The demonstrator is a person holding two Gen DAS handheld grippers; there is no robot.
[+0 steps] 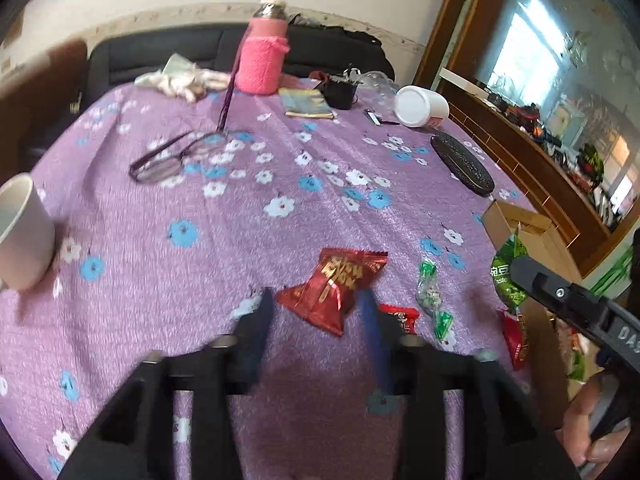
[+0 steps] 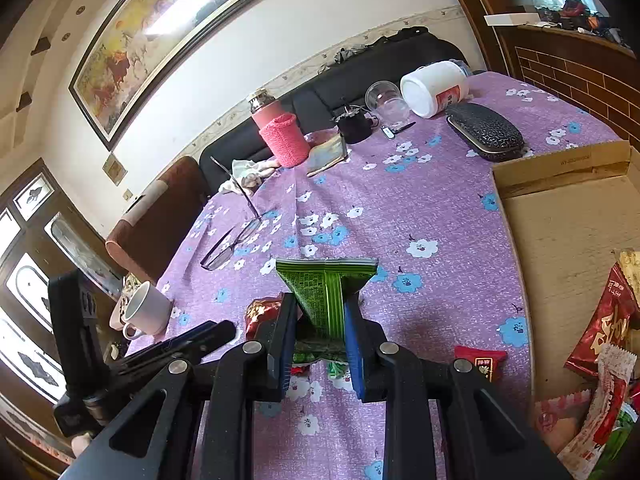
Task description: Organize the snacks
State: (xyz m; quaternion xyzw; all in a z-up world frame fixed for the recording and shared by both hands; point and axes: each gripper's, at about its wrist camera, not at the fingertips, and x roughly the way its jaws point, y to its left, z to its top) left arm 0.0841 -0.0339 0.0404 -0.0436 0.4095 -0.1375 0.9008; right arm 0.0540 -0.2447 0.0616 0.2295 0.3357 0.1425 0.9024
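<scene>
right gripper [image 2: 320,336] clamps a green packet [image 2: 326,292]; left gripper [image 1: 316,308] gapes near a red packet [image 1: 332,288], glasses [image 1: 168,160] beyond.

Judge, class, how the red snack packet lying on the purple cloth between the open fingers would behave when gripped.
The red snack packet looks puffed and crinkled, so it would probably give and crumple. Its glossy foil may slip. It seems light, likely sliding on the cloth if nudged.

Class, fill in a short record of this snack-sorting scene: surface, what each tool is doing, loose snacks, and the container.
surface: purple flowered tablecloth
right tool: shut on green snack packet
left tool: open, over red snack packet, not gripping
loose snacks: small green sachets, small red packet
container: cardboard box, holding snacks
</scene>
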